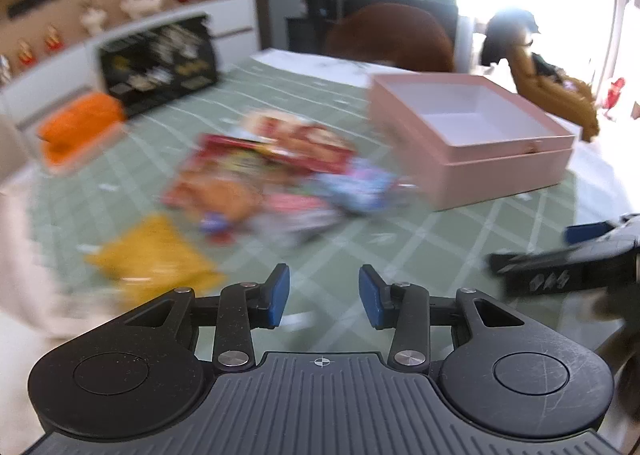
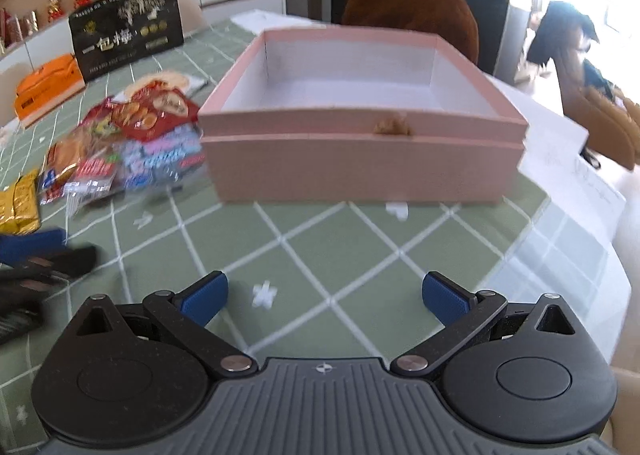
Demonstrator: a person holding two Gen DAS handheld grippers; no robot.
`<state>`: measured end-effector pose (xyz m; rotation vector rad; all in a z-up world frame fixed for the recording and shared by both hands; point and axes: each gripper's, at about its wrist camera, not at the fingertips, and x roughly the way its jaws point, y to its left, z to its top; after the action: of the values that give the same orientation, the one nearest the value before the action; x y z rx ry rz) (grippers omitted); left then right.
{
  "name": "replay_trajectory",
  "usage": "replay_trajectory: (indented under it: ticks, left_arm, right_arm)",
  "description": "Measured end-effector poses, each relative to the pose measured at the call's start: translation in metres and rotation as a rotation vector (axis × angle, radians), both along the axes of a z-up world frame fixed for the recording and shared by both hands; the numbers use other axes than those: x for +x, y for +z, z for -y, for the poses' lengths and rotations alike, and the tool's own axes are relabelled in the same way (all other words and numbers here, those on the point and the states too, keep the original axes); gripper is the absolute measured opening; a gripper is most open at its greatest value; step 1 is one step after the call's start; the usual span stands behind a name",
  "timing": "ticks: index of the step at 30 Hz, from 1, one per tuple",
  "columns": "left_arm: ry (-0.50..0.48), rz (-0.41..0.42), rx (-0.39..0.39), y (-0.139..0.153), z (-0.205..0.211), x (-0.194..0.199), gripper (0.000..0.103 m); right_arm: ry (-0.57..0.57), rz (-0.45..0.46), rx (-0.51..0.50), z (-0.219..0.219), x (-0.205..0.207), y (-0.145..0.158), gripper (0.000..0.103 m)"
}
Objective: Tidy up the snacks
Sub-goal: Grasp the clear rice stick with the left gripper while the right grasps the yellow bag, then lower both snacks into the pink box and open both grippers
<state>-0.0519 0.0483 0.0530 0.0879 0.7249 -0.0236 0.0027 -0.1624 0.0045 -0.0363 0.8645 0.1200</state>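
A heap of snack packets (image 1: 272, 171) (image 2: 132, 139) lies on the green checked tablecloth (image 1: 400, 251) (image 2: 340, 247), left of an open, empty pink box (image 1: 472, 135) (image 2: 360, 127). A yellow packet (image 1: 156, 255) (image 2: 20, 203) lies apart from the heap, nearer to me. My left gripper (image 1: 324, 299) hovers over the cloth short of the heap, jaws open with nothing between them. In front of the pink box my right gripper (image 2: 324, 295) is wide open and empty. Each gripper shows at the edge of the other's view. The left wrist view is blurred.
A black printed box (image 1: 160, 63) (image 2: 128, 27) and an orange box (image 1: 80, 127) (image 2: 48, 87) stand at the far left of the table. A brown chair back (image 1: 392, 35) (image 2: 416, 11) rises behind the pink box. The table's edge (image 2: 580, 255) curves on the right.
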Motion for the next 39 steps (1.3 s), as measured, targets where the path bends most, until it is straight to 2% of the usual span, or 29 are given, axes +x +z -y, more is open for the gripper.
replay_trajectory:
  ticks: [2,4,5,7,8,9,12,14,16,18,21,24,26,28,32,35,36,38,39]
  left_arm:
    - [0.067,0.014,0.044,0.008,-0.031,-0.014,0.045]
    - [0.177,0.001,0.1,0.005,-0.065,-0.024,0.044]
    - [0.224,-0.01,0.108,0.002,-0.079,-0.026,0.043]
    - [0.271,-0.068,0.063,-0.009,-0.107,-0.025,0.043]
    - [0.275,-0.08,0.025,-0.014,-0.117,-0.024,0.049]
    - [0.265,-0.069,-0.02,-0.015,-0.123,-0.024,0.05]
    - [0.247,-0.099,-0.074,-0.021,-0.128,-0.009,0.048]
    - [0.249,-0.136,-0.076,-0.028,-0.127,-0.001,0.051]
    - [0.234,-0.122,-0.071,-0.032,-0.126,-0.001,0.051]
    - [0.225,-0.119,-0.083,-0.03,-0.129,-0.004,0.042]
    - [0.222,-0.137,-0.186,-0.028,-0.137,-0.014,0.034]
    - [0.204,-0.145,-0.172,-0.026,-0.131,-0.02,0.034]
    - [0.192,-0.149,-0.166,-0.024,-0.128,-0.023,0.034]
    - [0.186,-0.158,-0.166,-0.024,-0.126,-0.024,0.034]
    - [0.19,-0.164,-0.18,-0.025,-0.128,-0.025,0.034]
    - [0.183,-0.169,-0.202,-0.024,-0.13,-0.027,0.034]
    - [0.175,-0.168,-0.205,-0.022,-0.128,-0.028,0.033]
    - [0.132,-0.166,-0.214,-0.017,-0.121,-0.031,0.033]
    - [0.112,-0.162,-0.216,-0.014,-0.116,-0.034,0.033]
  right_arm:
    - [-0.033,-0.021,-0.006,-0.002,-0.002,0.002,0.103]
    - [-0.046,-0.047,-0.009,-0.007,0.001,0.004,0.103]
    - [-0.043,-0.067,-0.011,-0.009,0.004,0.005,0.103]
    - [-0.057,-0.103,-0.005,-0.015,0.007,0.008,0.103]
    - [-0.073,-0.119,0.008,-0.019,0.006,0.01,0.102]
    - [-0.087,-0.122,0.029,-0.024,0.003,0.012,0.102]
    - [-0.08,-0.128,0.035,-0.048,-0.002,0.018,0.102]
    - [-0.035,-0.125,0.0,-0.067,-0.005,0.025,0.102]
    - [0.007,-0.102,-0.041,-0.083,-0.008,0.033,0.102]
    - [0.036,-0.085,-0.056,-0.096,-0.008,0.041,0.102]
    - [0.078,-0.079,-0.027,-0.115,-0.002,0.046,0.102]
    - [0.174,-0.103,0.024,-0.147,0.011,0.049,0.101]
    - [0.254,-0.136,0.061,-0.178,0.022,0.048,0.096]
    - [0.348,-0.156,0.089,-0.212,0.031,0.05,0.095]
    - [0.417,-0.166,0.025,-0.269,0.056,0.041,0.094]
    - [0.43,-0.237,0.002,-0.287,0.067,0.028,0.081]
    - [0.446,-0.241,0.008,-0.286,0.065,0.029,0.068]
    - [0.446,-0.252,0.009,-0.273,0.059,0.036,0.054]
    - [0.43,-0.253,0.029,-0.258,0.056,0.041,0.053]
